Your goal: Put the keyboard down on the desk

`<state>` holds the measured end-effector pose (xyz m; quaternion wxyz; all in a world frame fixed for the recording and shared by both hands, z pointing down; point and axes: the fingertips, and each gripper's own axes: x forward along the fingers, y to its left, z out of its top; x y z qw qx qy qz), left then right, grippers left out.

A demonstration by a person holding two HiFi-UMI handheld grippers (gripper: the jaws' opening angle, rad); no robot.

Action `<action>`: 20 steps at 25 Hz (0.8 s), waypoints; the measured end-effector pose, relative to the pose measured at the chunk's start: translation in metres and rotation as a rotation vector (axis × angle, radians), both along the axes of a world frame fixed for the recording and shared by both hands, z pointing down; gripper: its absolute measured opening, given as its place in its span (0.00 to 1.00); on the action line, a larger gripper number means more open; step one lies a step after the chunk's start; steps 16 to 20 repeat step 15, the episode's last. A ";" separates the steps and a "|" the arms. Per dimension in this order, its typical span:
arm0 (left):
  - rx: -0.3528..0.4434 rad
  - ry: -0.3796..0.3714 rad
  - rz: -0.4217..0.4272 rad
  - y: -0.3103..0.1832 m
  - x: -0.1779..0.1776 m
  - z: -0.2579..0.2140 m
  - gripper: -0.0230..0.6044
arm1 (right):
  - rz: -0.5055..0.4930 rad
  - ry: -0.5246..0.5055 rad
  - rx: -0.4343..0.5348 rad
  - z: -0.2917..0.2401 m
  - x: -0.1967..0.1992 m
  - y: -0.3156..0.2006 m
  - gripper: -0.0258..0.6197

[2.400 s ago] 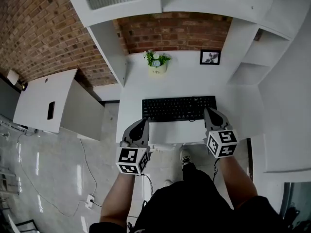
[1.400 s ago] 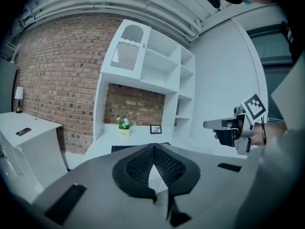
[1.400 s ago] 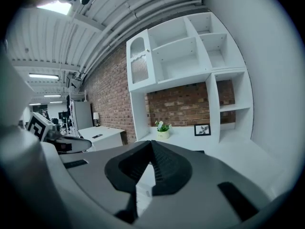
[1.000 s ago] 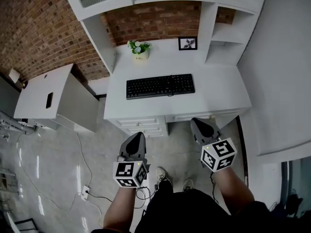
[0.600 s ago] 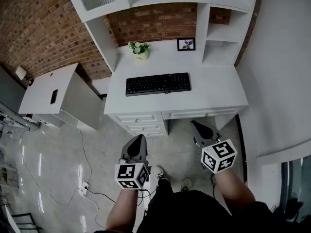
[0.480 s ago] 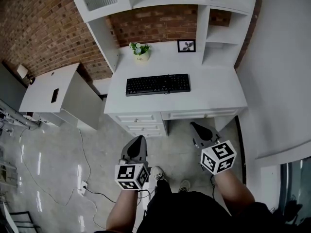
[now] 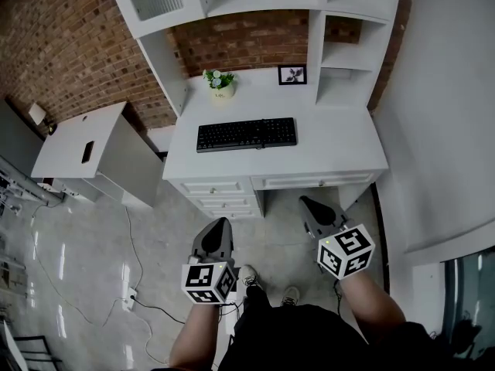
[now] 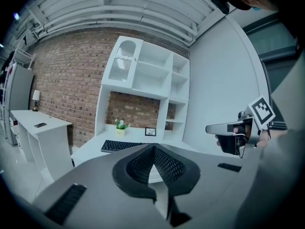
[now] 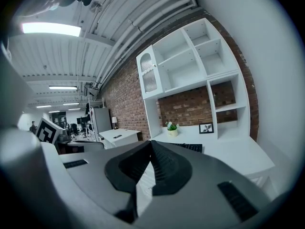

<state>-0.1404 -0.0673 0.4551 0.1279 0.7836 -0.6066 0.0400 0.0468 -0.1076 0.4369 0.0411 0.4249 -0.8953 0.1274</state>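
Head view: keyboard [image 7: 247, 134] lies flat on the table [image 7: 340, 149]; left claw [image 7: 220, 224] and right claw [image 7: 306, 204] hang over the floor [image 7: 93, 230], well clear. Left gripper view: jaws pressed together, empty. Right gripper view: likewise. Placement looks complete; best left untouched.

A black keyboard [image 7: 247, 134] is seen lying flat on the white desk [image 7: 340, 149], keys up; it is set lengthwise along the desk, left of centre, nearly parallel to the front edge; nothing touches it.
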 end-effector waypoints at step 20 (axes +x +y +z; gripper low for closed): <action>0.007 -0.001 -0.005 0.008 0.004 0.002 0.07 | -0.009 0.007 0.011 -0.001 0.002 0.010 0.07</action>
